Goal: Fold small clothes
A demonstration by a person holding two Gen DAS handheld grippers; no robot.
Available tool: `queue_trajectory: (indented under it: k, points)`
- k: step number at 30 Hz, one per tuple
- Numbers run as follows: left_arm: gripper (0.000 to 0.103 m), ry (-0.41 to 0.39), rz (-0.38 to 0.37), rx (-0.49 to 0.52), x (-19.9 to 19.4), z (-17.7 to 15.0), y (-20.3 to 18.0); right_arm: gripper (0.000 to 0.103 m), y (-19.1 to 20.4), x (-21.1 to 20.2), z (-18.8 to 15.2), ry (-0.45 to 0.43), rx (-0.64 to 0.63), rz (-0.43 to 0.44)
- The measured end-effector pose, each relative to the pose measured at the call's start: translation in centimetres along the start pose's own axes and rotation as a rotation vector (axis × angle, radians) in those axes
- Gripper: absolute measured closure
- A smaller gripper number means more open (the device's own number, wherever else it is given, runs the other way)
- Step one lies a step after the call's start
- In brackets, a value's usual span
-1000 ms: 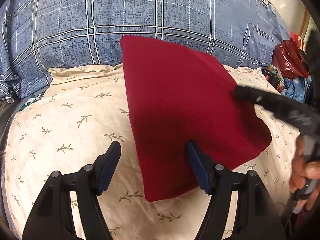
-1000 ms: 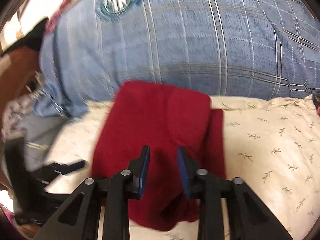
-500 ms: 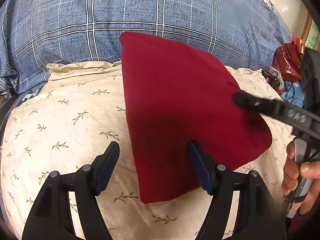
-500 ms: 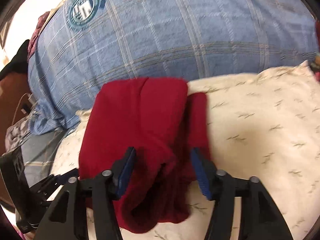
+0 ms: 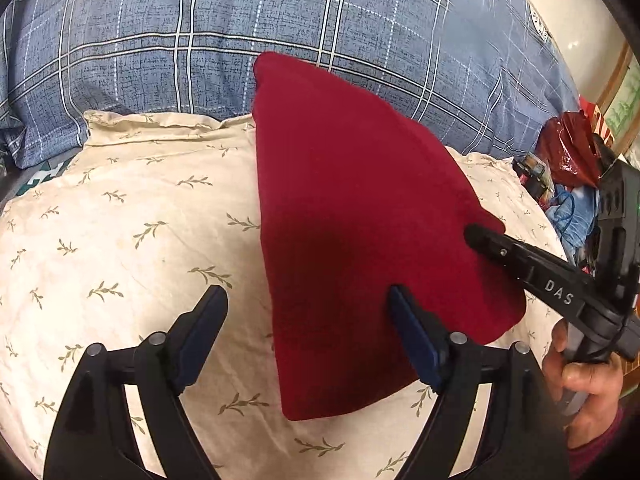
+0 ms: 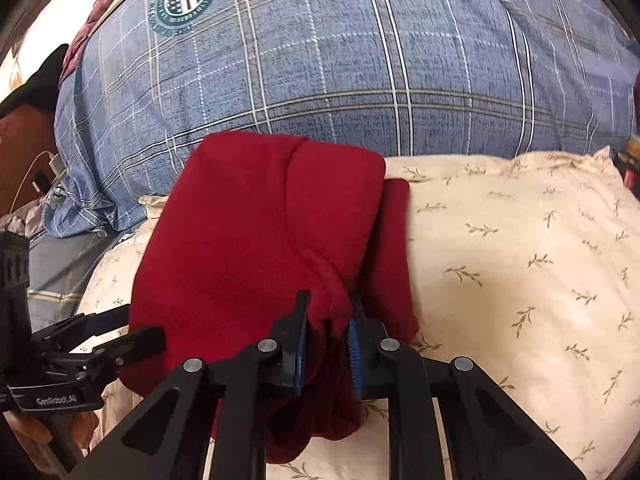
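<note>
A folded dark red garment (image 5: 352,216) lies on a cream leaf-print pillow (image 5: 132,232). My left gripper (image 5: 308,304) is open and hovers over the garment's near left edge, holding nothing. My right gripper (image 6: 328,312) is shut on a raised fold of the red garment (image 6: 256,240) at its near edge. In the left wrist view the right gripper (image 5: 476,236) reaches in from the right onto the garment's right corner. The left gripper (image 6: 132,332) shows at the lower left of the right wrist view.
A blue plaid duvet (image 5: 248,16) rises behind the pillow (image 6: 520,248). A red plastic bag (image 5: 568,152) and clutter sit at the far right. A phone on a charger cable (image 6: 48,168) lies at the left beyond the pillow.
My right gripper opened half a second ago and has now closed on a fold of the red garment. My left gripper stayed open and shifted slightly.
</note>
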State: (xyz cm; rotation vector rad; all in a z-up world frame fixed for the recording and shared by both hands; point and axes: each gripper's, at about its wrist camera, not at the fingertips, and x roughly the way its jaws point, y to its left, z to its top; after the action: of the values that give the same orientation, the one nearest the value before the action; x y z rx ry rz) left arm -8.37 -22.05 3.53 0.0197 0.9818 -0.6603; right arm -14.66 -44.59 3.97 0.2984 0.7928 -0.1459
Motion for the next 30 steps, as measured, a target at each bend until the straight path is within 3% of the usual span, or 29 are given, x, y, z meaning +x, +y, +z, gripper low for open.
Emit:
queue_trajectory:
  k: [6,8,10,15,20,22,26,28,30]
  points:
    - [0.020,-0.005,0.005,-0.001,0.5,0.5,0.2,0.072,-1.0,-1.0,0.6,-0.025,0.097,0.084]
    - [0.020,-0.008,0.003,0.004,0.7,0.9,0.3,0.048,-1.4,-1.7,1.1,-0.065,0.120,0.074]
    - [0.020,-0.013,-0.002,0.005,0.8,1.5,0.2,0.037,-2.1,-1.7,1.6,-0.088,0.155,0.068]
    - [0.019,-0.018,-0.031,0.000,1.3,2.3,0.2,0.036,-2.8,1.1,2.4,-0.016,0.200,0.108]
    - [0.015,0.003,-0.101,-0.023,2.4,3.4,1.1,0.018,-2.6,2.8,2.6,-0.041,0.122,0.042]
    - [0.015,0.020,-0.127,-0.028,3.1,3.6,1.4,0.018,-3.0,3.7,2.6,-0.030,0.123,0.067]
    - [0.011,0.041,-0.169,-0.046,4.6,4.2,2.1,0.017,-3.9,5.8,2.6,0.033,0.167,0.207]
    - [0.010,0.057,-0.192,-0.068,5.3,4.3,2.4,0.021,-3.7,6.0,2.5,0.022,0.153,0.226]
    - [0.010,0.055,-0.203,-0.077,5.6,4.4,2.4,0.033,-3.3,6.2,2.6,0.028,0.131,0.237]
